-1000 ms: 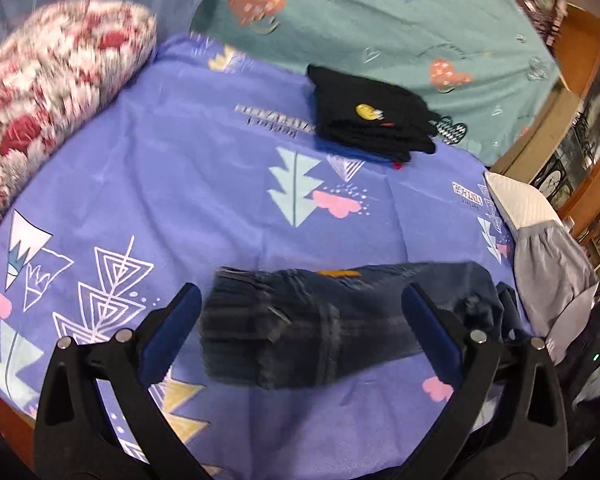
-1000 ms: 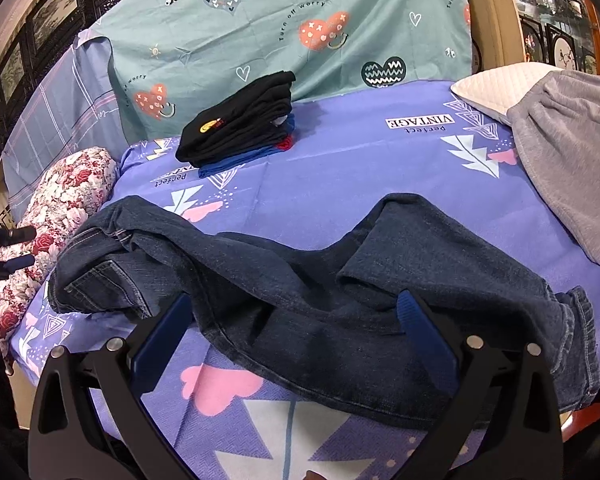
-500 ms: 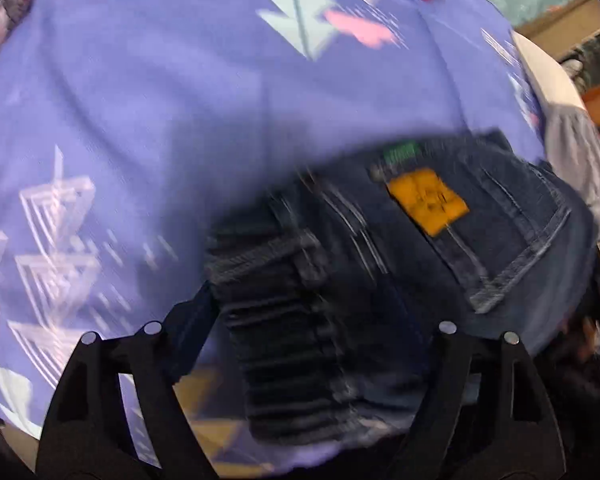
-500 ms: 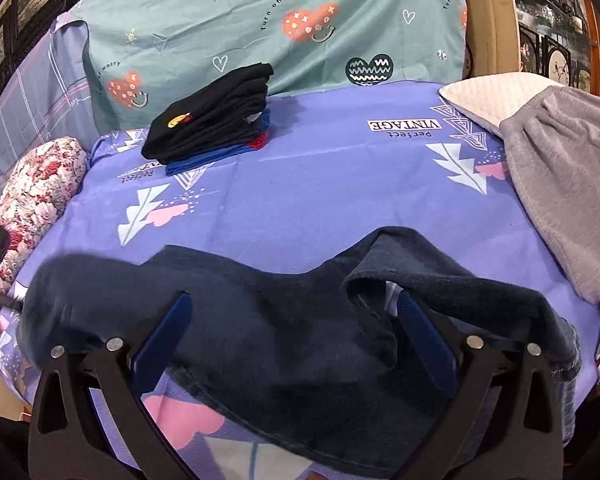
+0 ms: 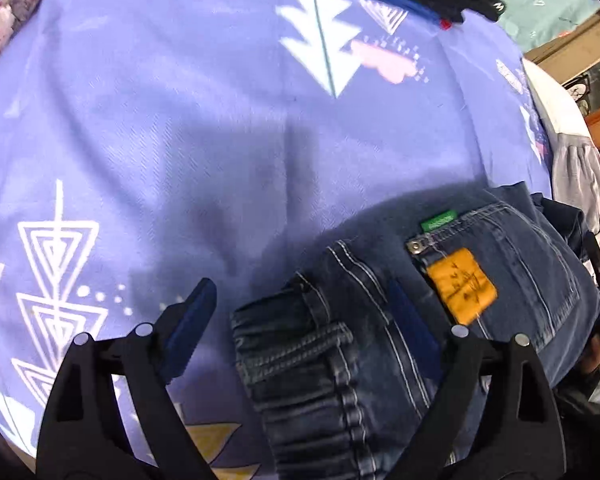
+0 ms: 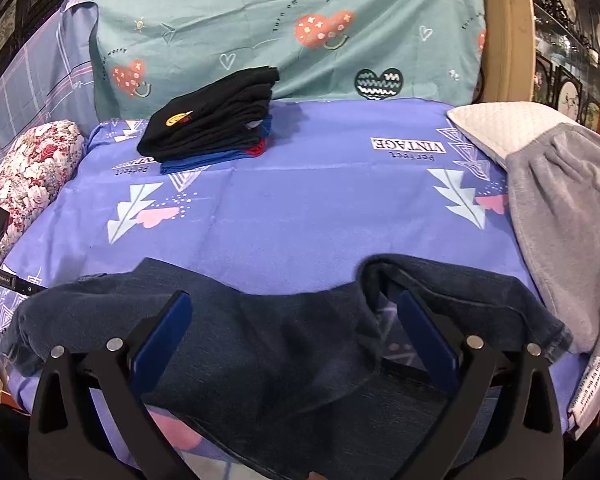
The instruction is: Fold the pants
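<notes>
Dark blue jeans (image 6: pixel 284 332) lie crumpled along the near edge of the purple bed sheet (image 6: pixel 300 208). In the left wrist view their waistband (image 5: pixel 300 344) with an orange patch (image 5: pixel 462 286) fills the lower right. My left gripper (image 5: pixel 300 320) is open, its jaws standing either side of the bunched waistband, close above it. My right gripper (image 6: pixel 296 332) is open over the legs of the jeans, with a leg fold (image 6: pixel 452 280) by its right finger. Neither gripper holds cloth.
A stack of folded black and blue clothes (image 6: pixel 212 124) sits at the back of the bed. A grey garment (image 6: pixel 568 216) on a white pillow (image 6: pixel 496 124) lies at the right. A floral bolster (image 6: pixel 28 176) lies at the left. A teal heart-print cover (image 6: pixel 284 32) hangs behind.
My left gripper has dropped close over the waistband, which now fills its view. The jeans have slid toward the near edge of the bed and bunched up under my right gripper.
</notes>
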### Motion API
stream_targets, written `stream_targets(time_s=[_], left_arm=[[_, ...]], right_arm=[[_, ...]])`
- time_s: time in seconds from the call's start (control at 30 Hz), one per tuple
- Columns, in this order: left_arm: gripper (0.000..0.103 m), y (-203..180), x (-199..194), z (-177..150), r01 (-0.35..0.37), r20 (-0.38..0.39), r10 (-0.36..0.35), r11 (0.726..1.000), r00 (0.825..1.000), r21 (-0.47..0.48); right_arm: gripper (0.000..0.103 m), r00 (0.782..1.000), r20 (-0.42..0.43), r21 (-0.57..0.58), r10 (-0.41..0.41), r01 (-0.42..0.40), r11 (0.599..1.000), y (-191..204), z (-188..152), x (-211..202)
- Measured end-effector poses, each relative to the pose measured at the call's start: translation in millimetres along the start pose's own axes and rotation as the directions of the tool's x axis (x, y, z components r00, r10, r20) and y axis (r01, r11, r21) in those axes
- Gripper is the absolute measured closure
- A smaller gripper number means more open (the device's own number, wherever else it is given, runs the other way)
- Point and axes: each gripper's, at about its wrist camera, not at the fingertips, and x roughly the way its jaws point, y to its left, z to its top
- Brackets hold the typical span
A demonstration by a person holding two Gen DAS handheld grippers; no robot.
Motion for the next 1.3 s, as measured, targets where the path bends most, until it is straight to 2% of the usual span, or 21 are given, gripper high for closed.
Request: stream_targets(time_s=[0.1, 0.27, 0.37, 0.47, 0.6, 0.67, 0.77, 0.8, 0.87, 0.97, 1.03, 1.1, 1.17, 1.3], left_arm=[[0.014, -2, 2, 1, -0.003, -0.026, 0.003, 1.0, 1.0, -0.021], [0.016, 10, -19, -17, 0.045, -0.059, -0.051, 0.994, 0.997, -0.098], [0.016, 1, -35, -29, 0.132, -0.033, -0.136, 0.986, 0.99, -0.103], [0.009, -9, -41, -32, 0.164, 0.007, -0.164, 0.981, 0.986, -0.101], [0.009, 1, -38, -32, 0.228, 0.011, -0.229, 0.96, 0.973, -0.161], [0.009, 5, -28, -32, 0.236, -0.022, -0.242, 0.958, 0.97, -0.162], [0.01, 18, -2, -39, 0.259, -0.094, -0.287, 0.937, 0.953, -0.236], [0.013, 18, 0, -39, 0.28, -0.085, -0.308, 0.928, 0.947, -0.245], [0.013, 15, -10, -38, 0.297, -0.042, -0.315, 0.925, 0.948, -0.236], [0.013, -1, -40, -33, 0.314, 0.032, -0.313, 0.935, 0.949, -0.165], [0.01, -11, -49, -31, 0.301, 0.036, -0.299, 0.946, 0.954, -0.121], [0.008, -13, -42, -27, 0.295, 0.015, -0.296, 0.947, 0.955, -0.127], [0.007, -10, -31, -24, 0.314, 0.014, -0.316, 0.936, 0.949, -0.158], [0.005, 3, -16, -13, 0.381, 0.073, -0.374, 0.905, 0.925, -0.191]], right_arm=[[0.001, 0.999, 0.002, 0.048, -0.035, 0.035, 0.998, -19, -6, -7], [0.001, 0.998, 0.001, 0.1, -0.066, 0.066, 0.993, -40, -10, -7], [0.001, 0.999, -0.002, 0.095, -0.04, 0.04, 0.995, -34, -11, 0], [0.001, 1.0, -0.017, 0.074, 0.009, -0.007, 0.997, -17, -12, 10], [0.001, 0.999, -0.021, 0.013, 0.045, -0.044, 0.999, 2, -11, 12], [0.001, 1.0, -0.005, -0.003, 0.027, -0.027, 1.0, 3, -11, 8], [0.001, 1.0, 0.001, 0.025, 0.018, -0.018, 1.0, -6, -12, 5], [0.001, 1.0, 0.002, 0.034, 0.014, -0.014, 0.999, -8, -12, 5], [0.001, 1.0, -0.003, 0.044, 0.002, -0.002, 0.999, -11, -13, 6], [0.001, 1.0, -0.016, 0.042, 0.005, -0.005, 0.999, -10, -14, 9], [0.001, 1.0, -0.012, 0.034, 0.009, -0.009, 0.999, -7, -14, 8], [0.001, 1.0, -0.01, 0.035, 0.016, -0.016, 0.999, -5, -14, 9], [0.001, 1.0, -0.015, 0.044, 0.023, -0.023, 0.999, -6, -16, 12], [0.001, 0.999, -0.038, 0.053, 0.034, -0.032, 0.998, -4, -18, 19]])
